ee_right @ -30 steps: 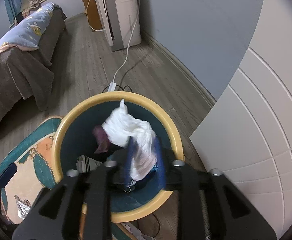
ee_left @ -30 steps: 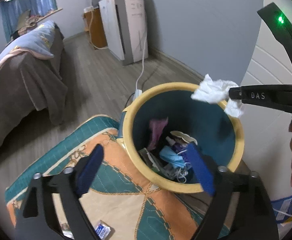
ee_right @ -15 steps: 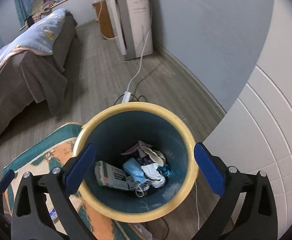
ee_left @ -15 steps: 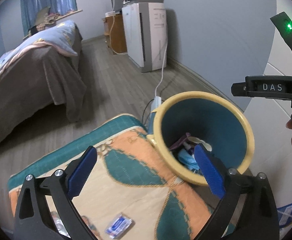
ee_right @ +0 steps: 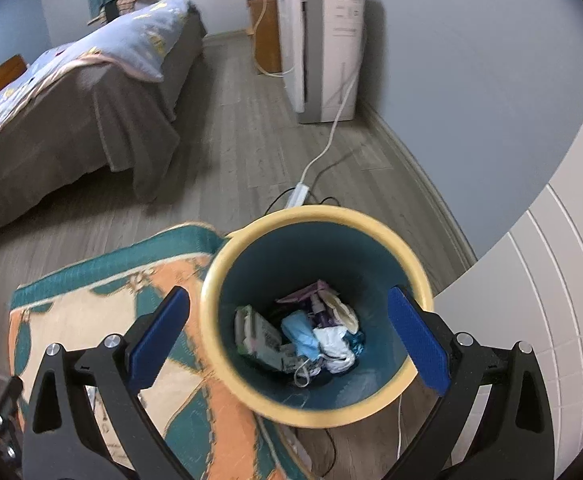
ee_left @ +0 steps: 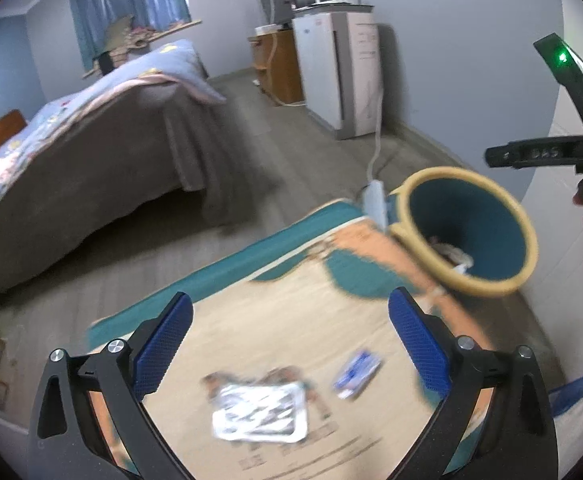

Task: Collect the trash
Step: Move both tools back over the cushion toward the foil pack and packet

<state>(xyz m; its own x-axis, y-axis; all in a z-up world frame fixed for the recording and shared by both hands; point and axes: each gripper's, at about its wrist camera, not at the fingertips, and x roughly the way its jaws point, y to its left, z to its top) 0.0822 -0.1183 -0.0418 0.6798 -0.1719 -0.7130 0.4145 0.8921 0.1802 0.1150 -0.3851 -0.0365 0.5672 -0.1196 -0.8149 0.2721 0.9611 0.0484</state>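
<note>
Right gripper (ee_right: 287, 340) stood directly above the trash bin (ee_right: 227, 248), jaws spread to full width with nothing between the pads; they had just been opening. A white tissue wad (ee_right: 333, 346) lay at the bin bottom below the claw, among a blue face mask (ee_right: 299, 332), a green-white packet (ee_right: 257, 334) and a purple wrapper (ee_right: 311, 292).

Left gripper (ee_left: 289, 344) was also released and empty, its jaws having just been opening the last bit. It pointed down at the rug (ee_left: 275, 292). Two pieces of trash lay on the rug: a silver foil packet (ee_left: 259, 412) just below and between its fingertips, and a small blue-white wrapper (ee_left: 357, 372) beside the right-hand pad (ee_left: 419, 348). The bin sat ahead and to the right of this claw, at the rug's edge. View was motion-blurred, so item edges were unclear.

Judgement: one drop looked complete; foil packet likely next.

Risks:
- Foil packet lay flat on soft pile; pads could slide over it or pinch rug fibres instead, dragging the rug.
- The rug touched the bin, so a dragged rug could nudge or tip it.
- A white power cable (ee_right: 331, 136) and its adapter (ee_right: 297, 196) lay just beyond the bin; a wide swing could snag them.
- The two grippers worked near each other at the bin; collision possible.
</note>
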